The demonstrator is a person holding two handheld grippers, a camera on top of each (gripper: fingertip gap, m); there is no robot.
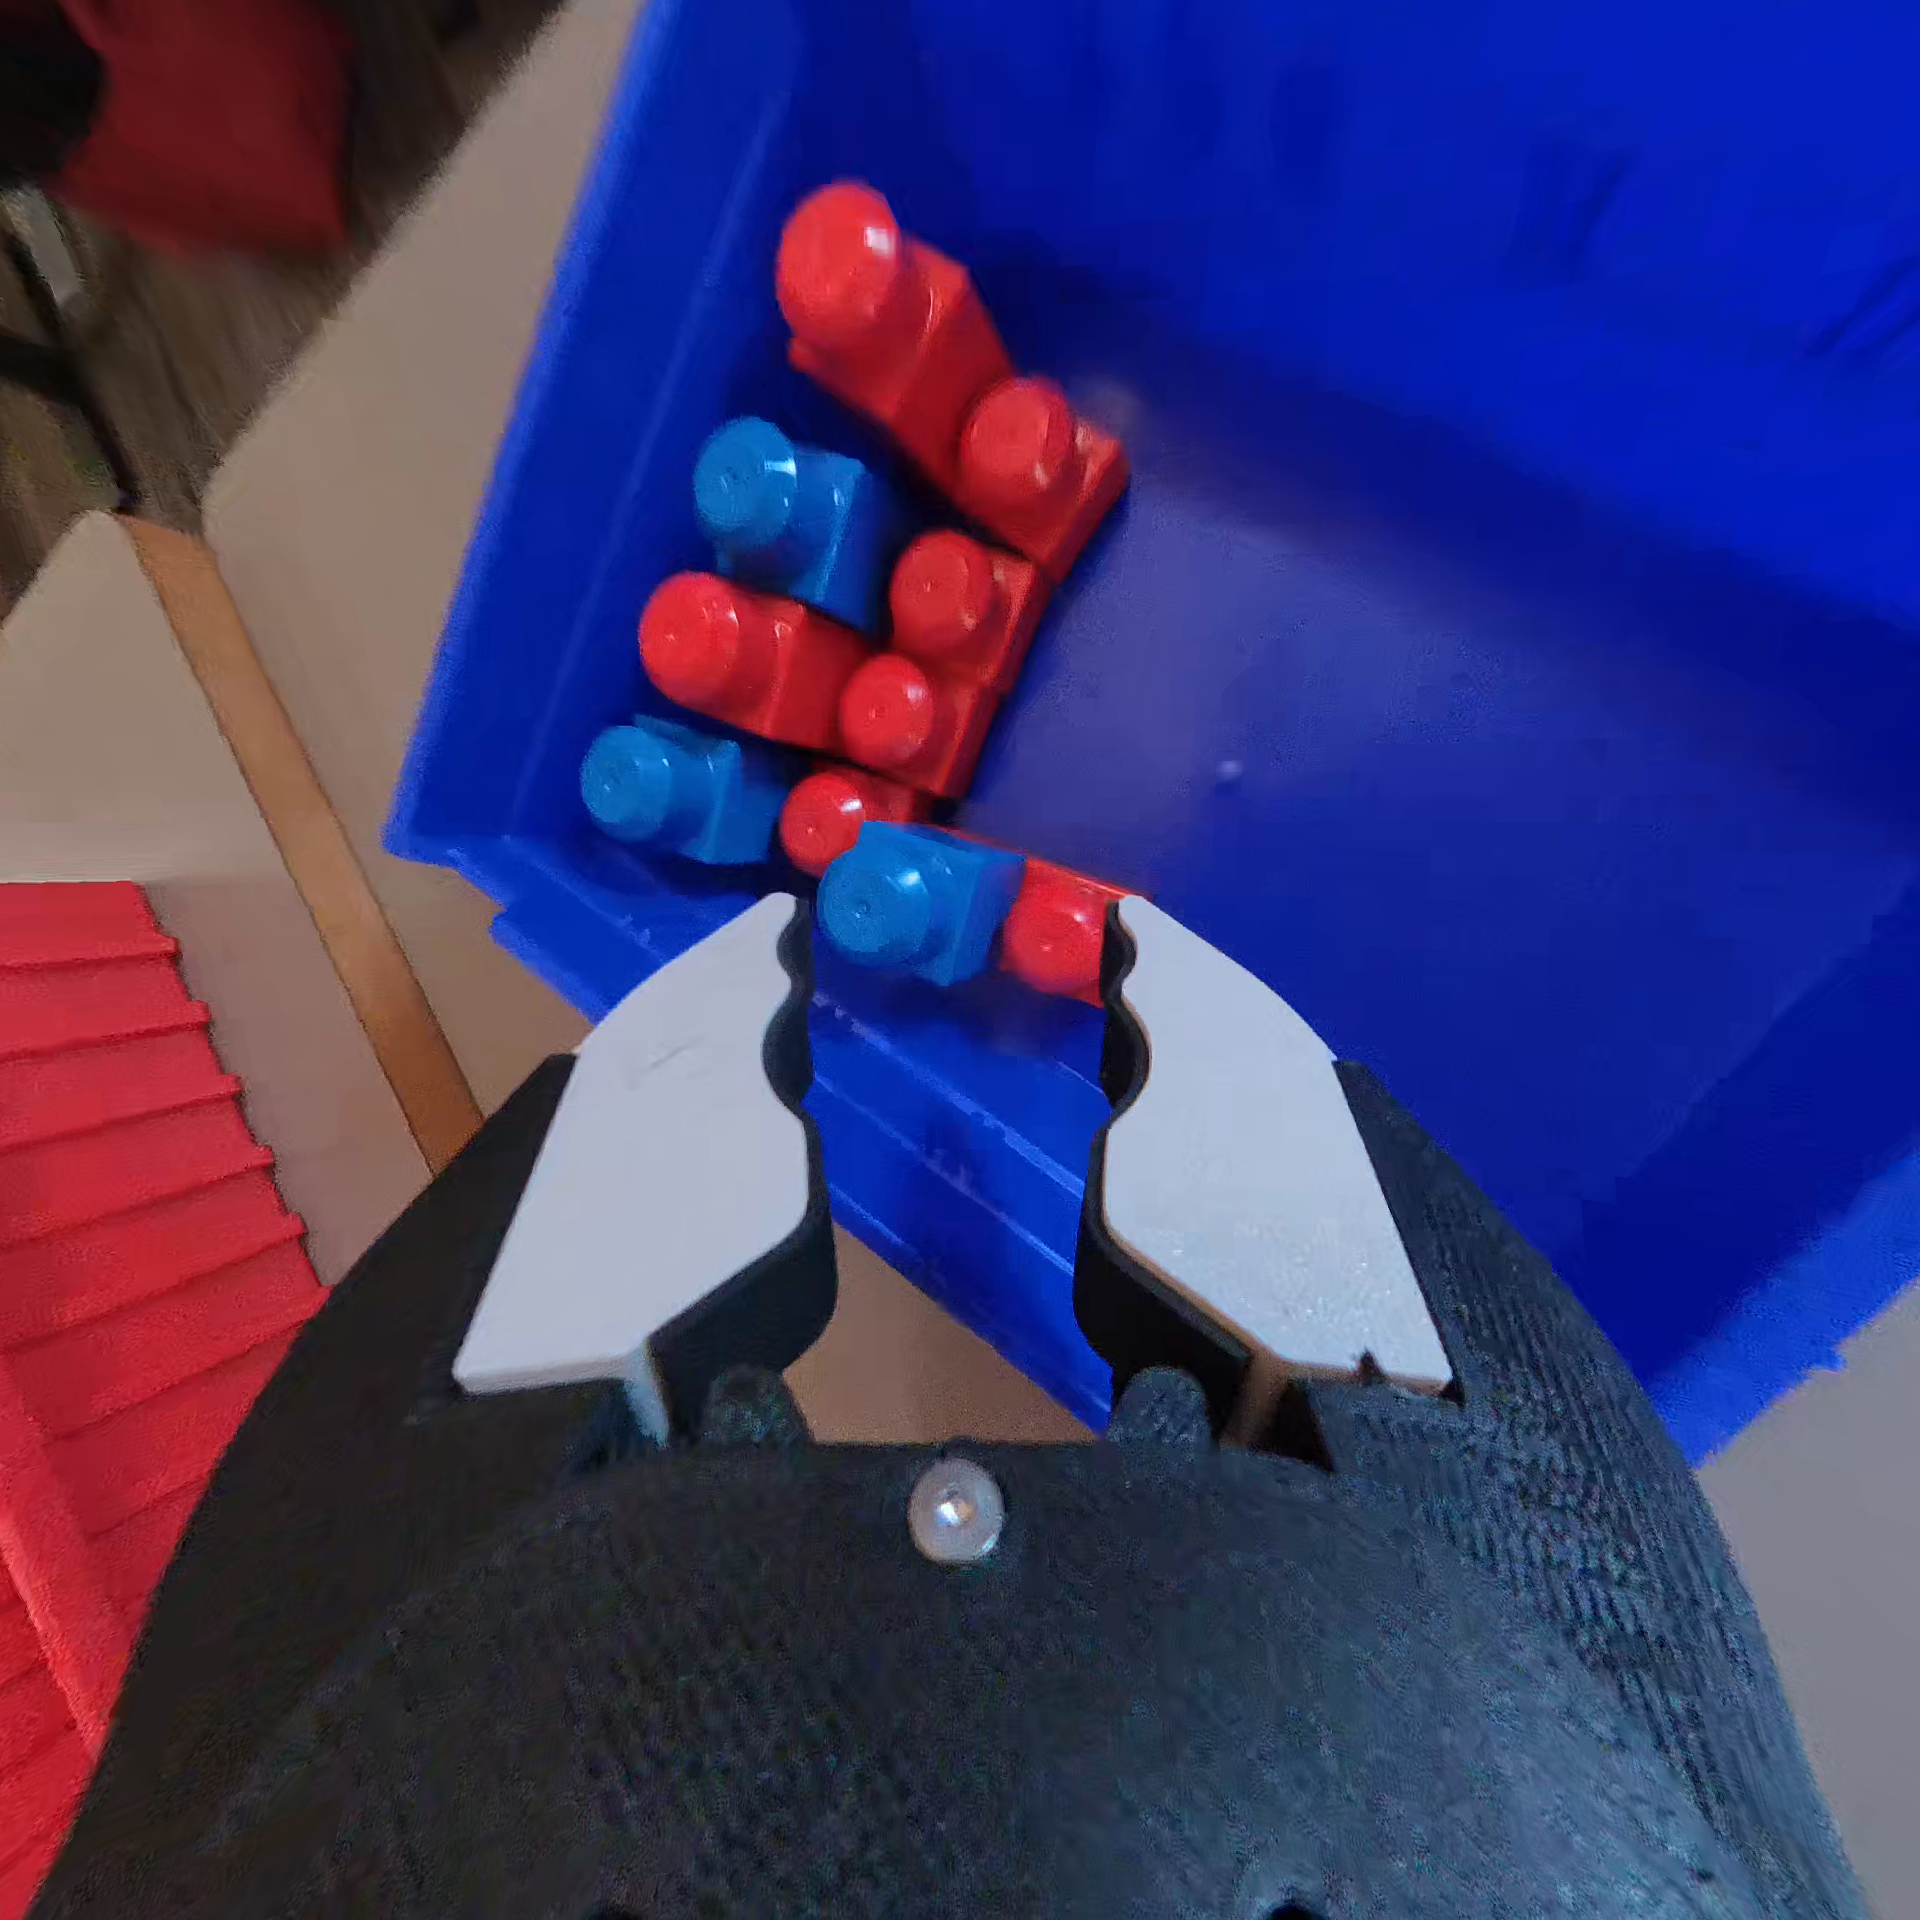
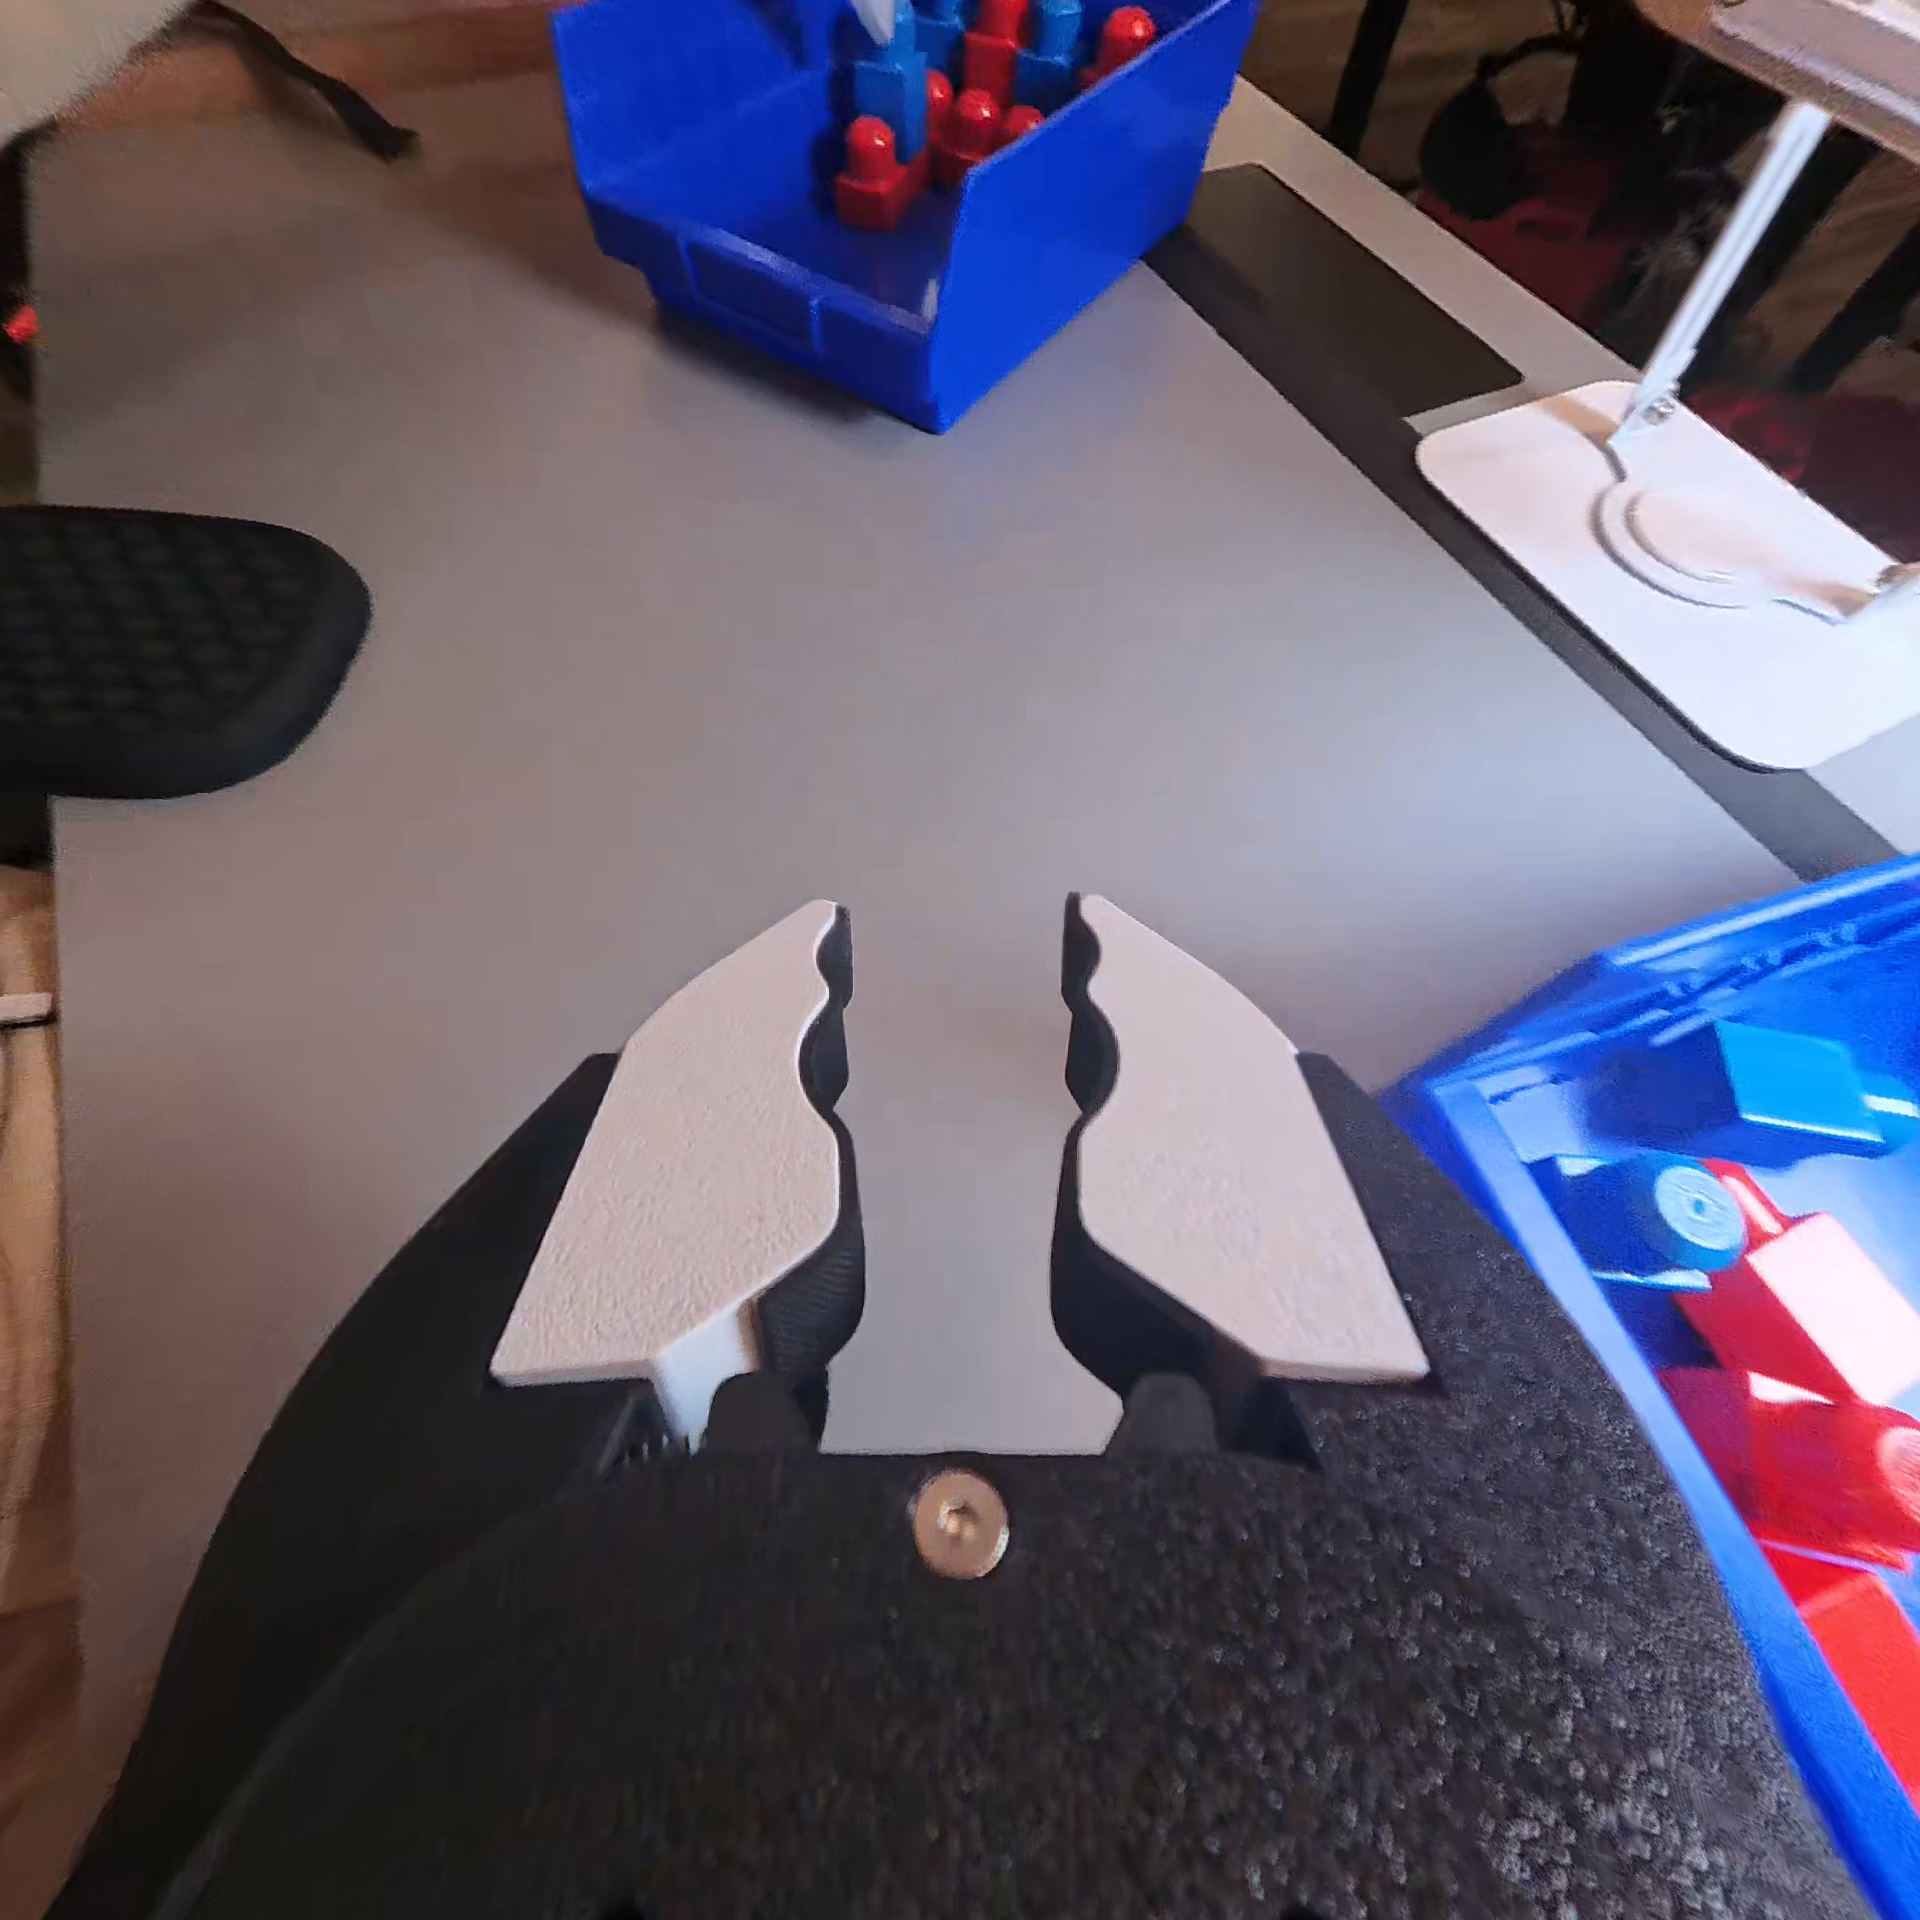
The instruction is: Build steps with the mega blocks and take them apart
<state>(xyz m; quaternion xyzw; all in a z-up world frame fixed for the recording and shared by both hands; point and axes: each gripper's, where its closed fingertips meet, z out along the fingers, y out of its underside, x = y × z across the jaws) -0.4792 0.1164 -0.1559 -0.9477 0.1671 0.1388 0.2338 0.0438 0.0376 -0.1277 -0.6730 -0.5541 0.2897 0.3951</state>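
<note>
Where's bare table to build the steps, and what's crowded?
Free: grey table ahead of the open right gripper, bordered by far blue bin, black pad, white stand base. Crowded: near bin; far bin's block corner.

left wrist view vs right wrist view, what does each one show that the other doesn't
Only the left wrist view shows the left gripper, open, at a blue block among loose red and blue blocks, and a red ribbed thing beside the bin.

Only the right wrist view shows the right gripper, open over bare table, a near bin, a white stand and a black pad.

Both show a blue bin holding blocks.
</note>
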